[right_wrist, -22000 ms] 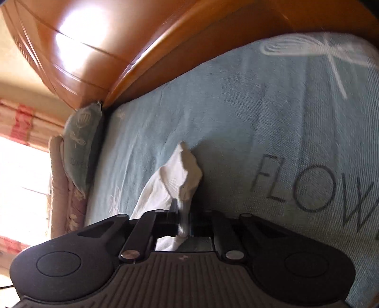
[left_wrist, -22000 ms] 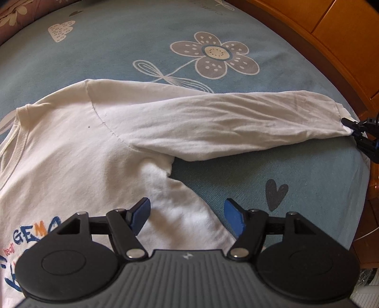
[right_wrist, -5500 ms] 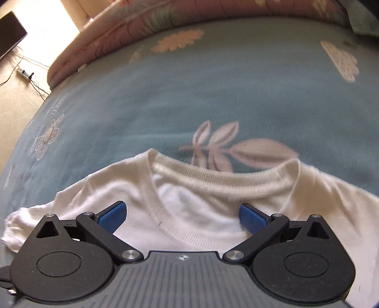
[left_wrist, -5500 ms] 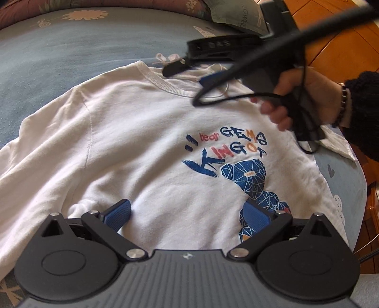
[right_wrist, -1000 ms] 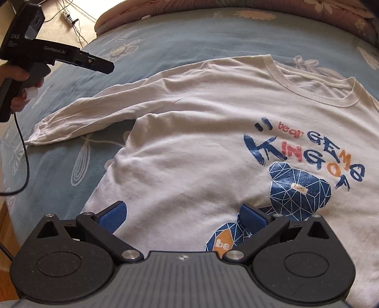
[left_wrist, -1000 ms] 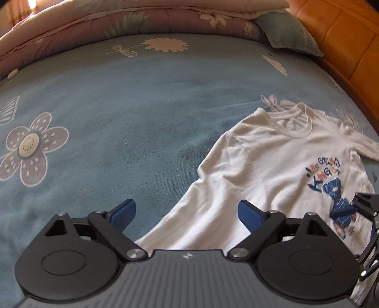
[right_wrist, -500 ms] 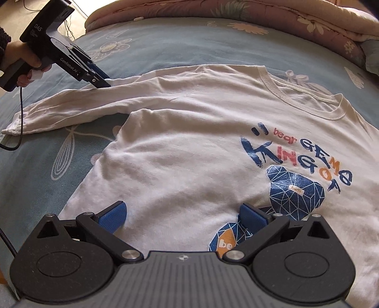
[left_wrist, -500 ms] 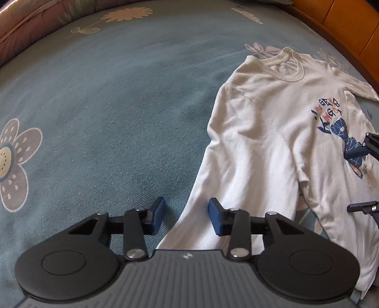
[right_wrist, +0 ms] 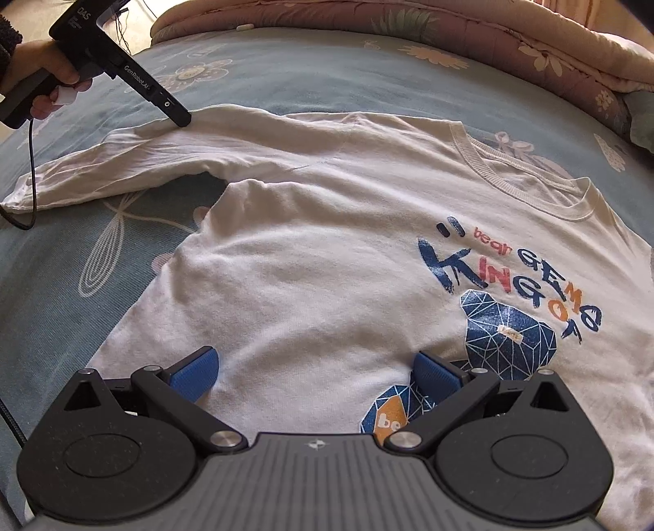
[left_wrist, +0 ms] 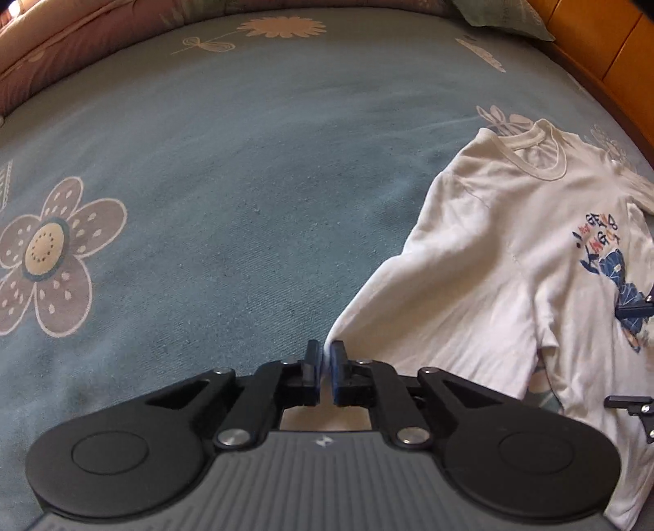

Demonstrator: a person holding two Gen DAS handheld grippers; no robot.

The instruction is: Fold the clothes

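A white long-sleeved shirt with a blue bear print lies face up and spread flat on the blue bed cover. One sleeve stretches out to the left. My left gripper has its jaws closing on the upper edge of that sleeve, and the blue pads pinch a thin fold of white cloth. In the right wrist view the left gripper meets the sleeve partway along it. My right gripper hovers open over the shirt's lower front, with nothing between its fingers.
A pink quilt is rolled along the far side of the bed. A wooden bed frame and a green pillow are at the top right. A black cable hangs from the left gripper across the sleeve's cuff end.
My left gripper came down onto the sleeve's edge and its jaws went from wide open to closed on the cloth. The right gripper stayed open over the shirt's front.
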